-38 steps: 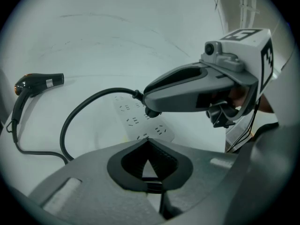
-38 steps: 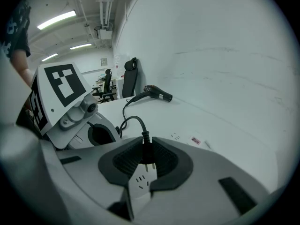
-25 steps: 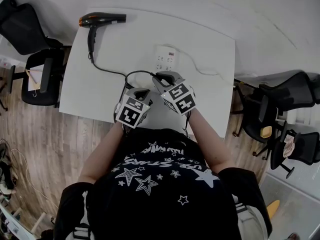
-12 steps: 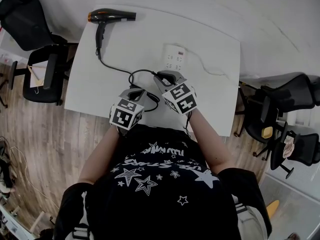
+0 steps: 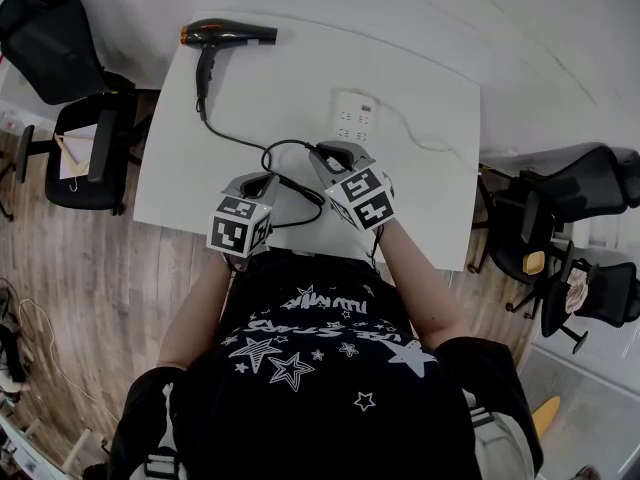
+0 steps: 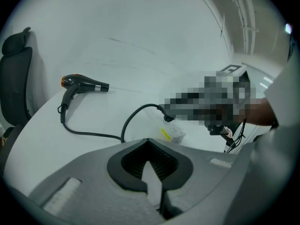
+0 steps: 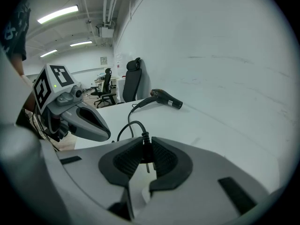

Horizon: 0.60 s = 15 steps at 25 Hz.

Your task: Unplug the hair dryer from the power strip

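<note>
Since the earlier frame the left tongs (image 5: 252,181) have gone toward the left edge of the desk (image 5: 430,148) and have rolled a little. They now stand clearly apart from the right tongs (image 5: 335,152), while one second ago the two marker cubes were almost side by side. The right tongs have nearly the same place as before.

The right tongs are closed on the black plug (image 7: 146,144) of the hair dryer. In the right gripper view the ribbed pads press the plug body from both sides, so the jaws stand partly apart at the width of the plug. Its metal pins point down between the pads and are bare. The plug is out of the power strip (image 5: 352,116), which lies flat on the desk just beyond the right tongs, toward the far edge. A thin white cable goes from the strip toward the right edge.

The left tongs hold nothing. In the left gripper view their tips meet, and only a narrow slit shows the desk behind the pads.

The hair dryer (image 5: 228,35) lies on its side at the far left corner of the desk. Its black cord (image 5: 235,140) runs from the handle toward the near edge, makes a loop between the two tongs and ends at the plug.

Black office chairs (image 5: 60,38) stand on the wooden floor (image 5: 90,298) beside the left and right edges.
</note>
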Each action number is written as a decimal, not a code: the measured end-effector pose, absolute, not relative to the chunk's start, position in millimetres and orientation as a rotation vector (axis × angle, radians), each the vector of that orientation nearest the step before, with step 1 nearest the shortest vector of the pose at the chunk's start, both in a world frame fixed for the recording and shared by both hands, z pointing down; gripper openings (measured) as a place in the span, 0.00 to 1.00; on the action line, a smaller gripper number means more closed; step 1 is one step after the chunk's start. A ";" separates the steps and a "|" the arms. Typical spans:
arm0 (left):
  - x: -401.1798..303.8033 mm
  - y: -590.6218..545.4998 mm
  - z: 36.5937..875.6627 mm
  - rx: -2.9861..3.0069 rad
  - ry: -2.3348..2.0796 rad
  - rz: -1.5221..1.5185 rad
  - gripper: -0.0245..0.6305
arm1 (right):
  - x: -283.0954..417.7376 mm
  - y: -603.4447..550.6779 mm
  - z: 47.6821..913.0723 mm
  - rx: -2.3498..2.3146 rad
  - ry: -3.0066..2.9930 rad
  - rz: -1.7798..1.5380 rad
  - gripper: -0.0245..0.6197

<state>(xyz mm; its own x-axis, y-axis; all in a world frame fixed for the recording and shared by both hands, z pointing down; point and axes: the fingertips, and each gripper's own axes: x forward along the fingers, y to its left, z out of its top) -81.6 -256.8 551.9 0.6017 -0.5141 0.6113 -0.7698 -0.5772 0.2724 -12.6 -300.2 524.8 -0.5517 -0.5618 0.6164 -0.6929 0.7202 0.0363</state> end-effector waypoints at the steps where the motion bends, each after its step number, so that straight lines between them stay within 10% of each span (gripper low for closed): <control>1: -86.3 -259.0 549.9 2.303 -1.031 0.640 0.05 | -13.5 -299.8 524.1 0.950 -2.311 0.281 0.14; 15: -132.3 -272.1 540.8 2.271 -1.155 0.574 0.05 | -14.7 -288.5 521.9 1.028 -2.303 0.292 0.14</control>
<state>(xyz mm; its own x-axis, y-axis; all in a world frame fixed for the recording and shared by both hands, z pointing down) -132.3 -272.1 540.8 0.5457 -0.6053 0.5795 -0.8275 -0.4984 0.2587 -14.7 -288.5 521.9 -0.5247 -0.6046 0.5993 -0.7350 0.6769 0.0393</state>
